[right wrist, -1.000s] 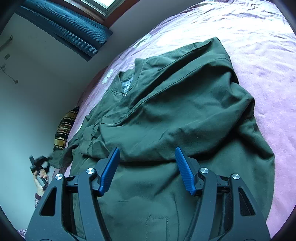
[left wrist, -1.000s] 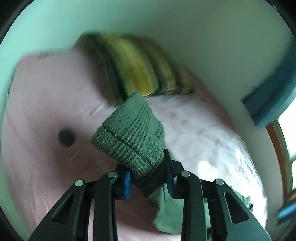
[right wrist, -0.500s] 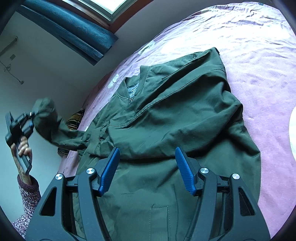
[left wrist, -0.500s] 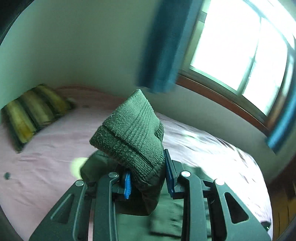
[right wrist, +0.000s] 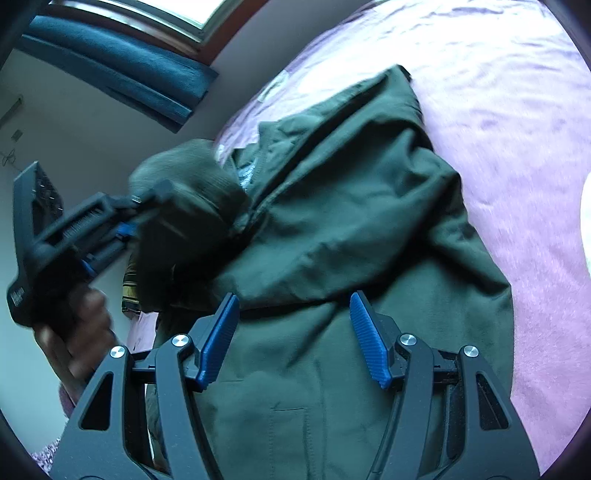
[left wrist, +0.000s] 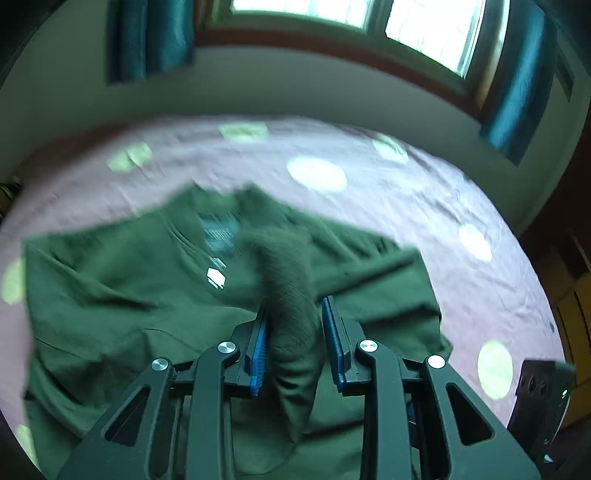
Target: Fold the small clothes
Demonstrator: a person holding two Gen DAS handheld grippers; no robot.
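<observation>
One dark olive-green jacket (right wrist: 369, 206) lies spread on a bed (right wrist: 517, 122) covered with a pink sheet that bears pale round spots; the garment occupies the middle of the bed, with its collar toward the edge under the window (left wrist: 369, 14) and its hem toward the near edge. The fabric is matte and creased, with a broad fold running across the chest, a zip at the neck, a label inside the collar (left wrist: 218, 230) and a stitched pocket seam low on the front panel. The left gripper (left wrist: 293, 332) is clenched on the ribbed knit cuff (left wrist: 291, 295) of one sleeve, the blue pads pressing it from both sides; the cuff is held raised above the jacket's chest, and the sleeve trails down from it to the body of the garment. In the right wrist view the same cuff (right wrist: 192, 184) appears blurred, borne by the left gripper in a hand (right wrist: 85, 325). The right gripper (right wrist: 293, 332) hovers over the lower front of the jacket with its jaws released and nothing between the pads. Blue curtains (left wrist: 147, 37) flank the window.
</observation>
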